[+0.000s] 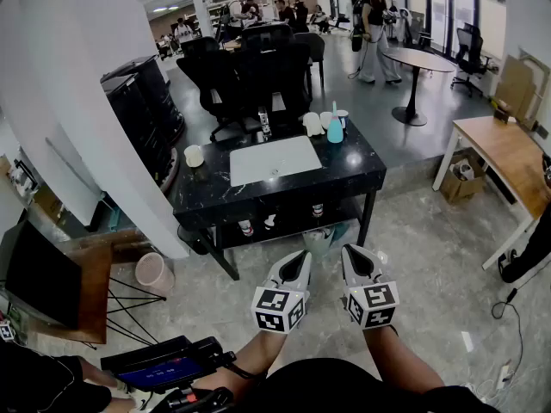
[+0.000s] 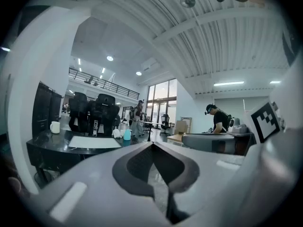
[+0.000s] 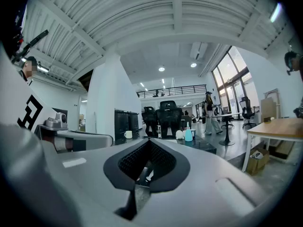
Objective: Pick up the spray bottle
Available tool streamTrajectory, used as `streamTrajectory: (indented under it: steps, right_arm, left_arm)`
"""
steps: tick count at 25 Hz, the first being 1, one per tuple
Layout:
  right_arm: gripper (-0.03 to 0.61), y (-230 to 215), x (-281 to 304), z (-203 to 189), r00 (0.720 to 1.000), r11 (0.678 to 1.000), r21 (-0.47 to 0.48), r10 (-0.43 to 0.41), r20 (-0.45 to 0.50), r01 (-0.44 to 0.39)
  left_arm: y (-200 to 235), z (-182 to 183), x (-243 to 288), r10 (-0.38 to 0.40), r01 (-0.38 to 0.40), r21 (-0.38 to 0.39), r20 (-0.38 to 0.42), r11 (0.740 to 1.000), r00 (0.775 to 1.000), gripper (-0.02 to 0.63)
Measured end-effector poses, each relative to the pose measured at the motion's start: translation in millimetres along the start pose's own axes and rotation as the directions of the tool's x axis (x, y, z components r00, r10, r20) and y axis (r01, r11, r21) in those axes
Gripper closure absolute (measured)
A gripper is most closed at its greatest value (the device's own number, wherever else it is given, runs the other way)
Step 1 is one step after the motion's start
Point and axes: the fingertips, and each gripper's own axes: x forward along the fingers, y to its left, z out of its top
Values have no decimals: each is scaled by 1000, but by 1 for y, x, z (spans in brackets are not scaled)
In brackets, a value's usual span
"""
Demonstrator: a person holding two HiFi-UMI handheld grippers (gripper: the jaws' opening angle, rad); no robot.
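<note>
The spray bottle [image 1: 335, 129] is teal with a white top and stands near the far right edge of the black table [image 1: 344, 175]. It shows small and far off in the left gripper view [image 2: 127, 135] and the right gripper view [image 3: 188, 135]. My left gripper [image 1: 299, 256] and right gripper [image 1: 353, 252] are held side by side low in the head view, short of the table's front edge and well away from the bottle. Both are shut, tips together, with nothing between them [image 2: 152, 144] [image 3: 149, 141].
On the table lie a white mat [image 1: 274, 159], a white mug [image 1: 195, 155] at the left and a white lump [image 1: 312, 123] beside the bottle. Black chairs [image 1: 258, 67] stand behind it. A wooden desk [image 1: 508, 149] is at the right, a pink bin [image 1: 155, 274] at the left.
</note>
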Motion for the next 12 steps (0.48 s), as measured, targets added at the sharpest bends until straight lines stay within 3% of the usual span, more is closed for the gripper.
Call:
streamTrajectory:
  steps: [12]
  right_arm:
    - [557,-22,-5,7,1000,1000,-19,8,24,-7]
  left_arm:
    - [-18,-1,20,5,-5,-1,-6,1000,1000,614]
